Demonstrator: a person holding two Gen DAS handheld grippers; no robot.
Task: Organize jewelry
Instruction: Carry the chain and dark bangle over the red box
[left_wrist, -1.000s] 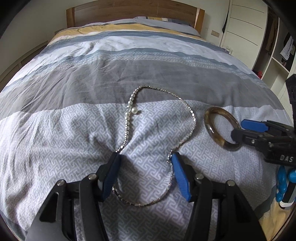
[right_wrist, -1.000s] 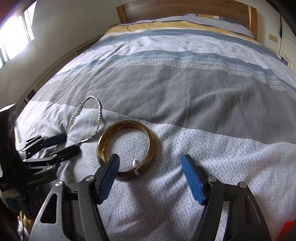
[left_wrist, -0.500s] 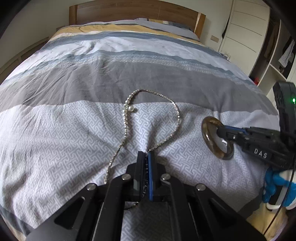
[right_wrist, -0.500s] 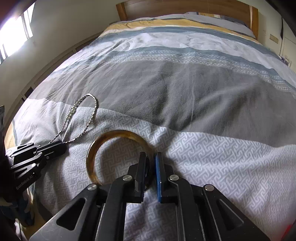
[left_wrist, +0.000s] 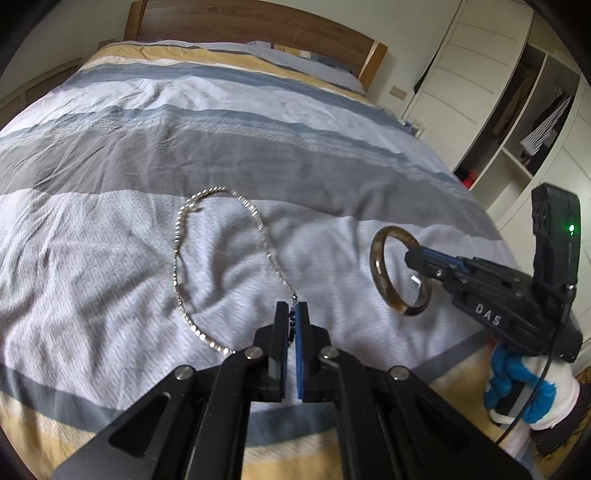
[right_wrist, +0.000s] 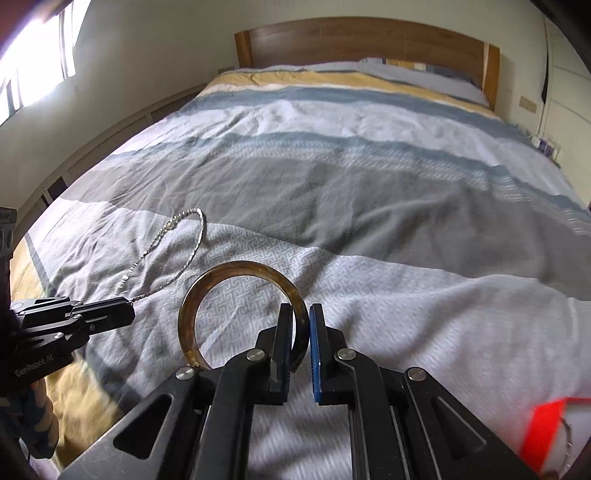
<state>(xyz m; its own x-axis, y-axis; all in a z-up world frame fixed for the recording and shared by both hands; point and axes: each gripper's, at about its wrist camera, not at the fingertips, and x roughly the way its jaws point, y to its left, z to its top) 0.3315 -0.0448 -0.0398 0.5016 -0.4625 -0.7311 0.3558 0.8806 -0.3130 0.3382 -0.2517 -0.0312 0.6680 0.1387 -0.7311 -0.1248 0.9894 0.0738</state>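
Note:
My left gripper (left_wrist: 294, 308) is shut on a silver bead necklace (left_wrist: 179, 254). The chain hangs from the pinch and most of its loop trails on the bedspread. In the right wrist view the left gripper (right_wrist: 127, 310) shows at the left with the necklace (right_wrist: 166, 229). My right gripper (right_wrist: 302, 314) is shut on a brown amber bangle (right_wrist: 236, 266) and holds it tilted up off the bed. In the left wrist view the bangle (left_wrist: 380, 266) stands nearly upright in the right gripper (left_wrist: 415, 254).
A striped grey, blue and yellow bedspread (left_wrist: 184, 147) covers the bed, with a wooden headboard (right_wrist: 369, 40) at the far end. White wardrobes and open shelves (left_wrist: 517, 92) stand to the right. A red object (right_wrist: 546, 428) shows at the lower right.
Both grippers went from open to shut, the left on the necklace, the right on the bangle. Both now lift their pieces up and back from the bed.

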